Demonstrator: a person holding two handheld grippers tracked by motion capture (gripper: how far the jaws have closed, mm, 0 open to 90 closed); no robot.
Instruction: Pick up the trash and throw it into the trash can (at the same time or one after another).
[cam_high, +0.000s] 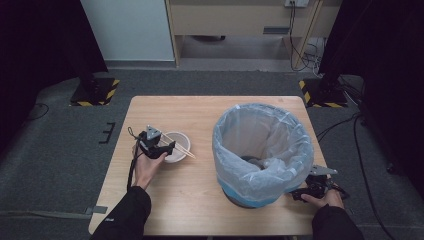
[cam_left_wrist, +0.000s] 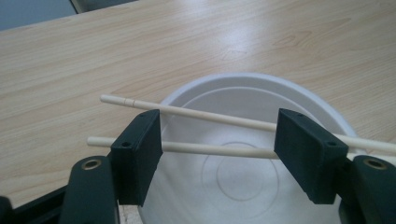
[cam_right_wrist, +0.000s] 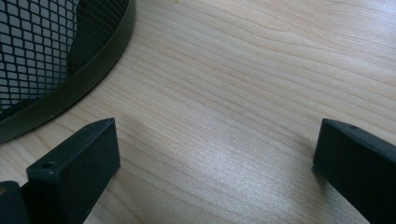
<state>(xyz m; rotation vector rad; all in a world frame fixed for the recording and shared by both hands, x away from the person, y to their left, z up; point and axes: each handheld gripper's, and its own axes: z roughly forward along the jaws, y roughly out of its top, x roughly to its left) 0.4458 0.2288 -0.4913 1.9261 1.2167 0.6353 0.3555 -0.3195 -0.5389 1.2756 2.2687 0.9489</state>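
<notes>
A white bowl (cam_high: 179, 146) sits on the left half of the wooden table (cam_high: 200, 112), with two pale chopsticks (cam_high: 181, 147) lying across its rim. My left gripper (cam_high: 168, 147) hovers at the bowl's near-left edge. In the left gripper view it (cam_left_wrist: 218, 147) stands open, its jaws wide apart over the bowl (cam_left_wrist: 261, 93), with both chopsticks (cam_left_wrist: 210, 119) crossing just beyond the jaws. My right gripper (cam_high: 305, 192) rests low at the table's front right beside the bin (cam_high: 262, 150). It (cam_right_wrist: 215, 158) is open over bare wood.
A black mesh bin (cam_right_wrist: 42, 60) lined with a pale blue bag fills the table's right half, with some crumpled waste inside. Black stands with striped bases (cam_high: 95, 92) and cables lie on the grey floor beyond the table.
</notes>
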